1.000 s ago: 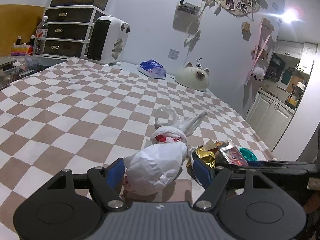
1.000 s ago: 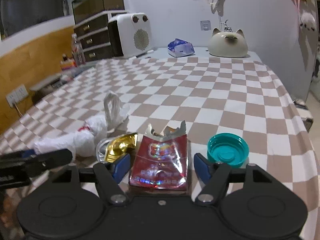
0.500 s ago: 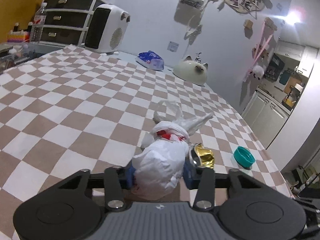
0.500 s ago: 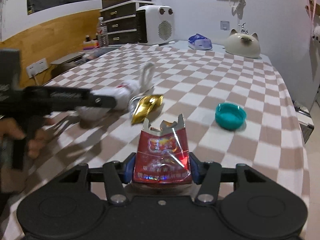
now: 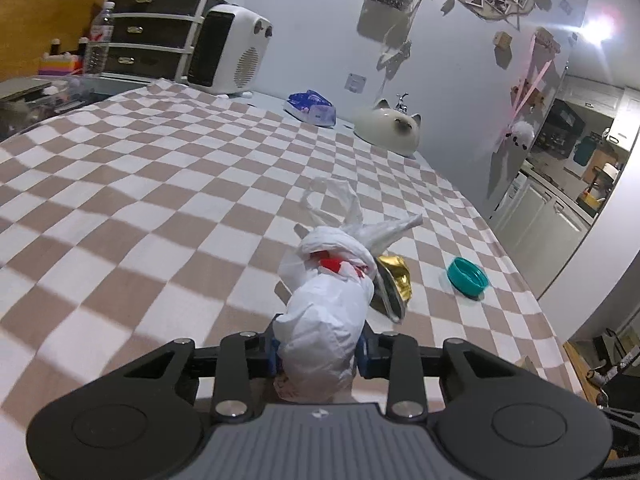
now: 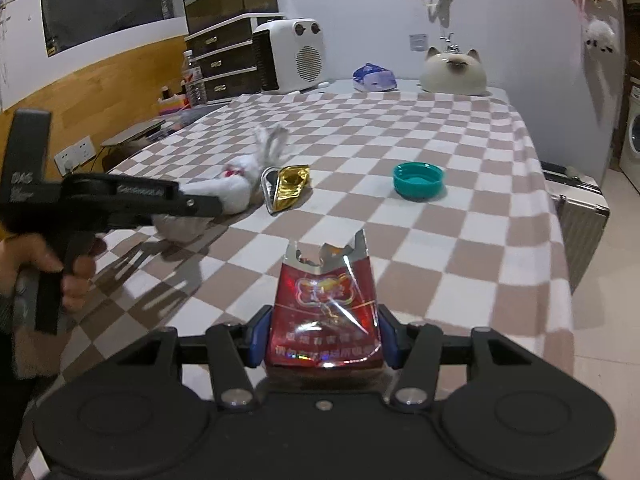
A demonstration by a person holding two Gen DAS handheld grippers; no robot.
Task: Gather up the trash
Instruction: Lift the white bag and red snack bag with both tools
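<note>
Red wrapper [image 6: 324, 316] with unreadable print fills right jaws; left jaws clamp white bag [image 5: 326, 320].

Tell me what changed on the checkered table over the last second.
Both grippers closed: the left gripper now clamps the white plastic bag, and the right gripper clamps the red wrapper and has lifted it back off the table. The gold wrapper and teal lid stayed put on the checkered tablecloth.
</note>
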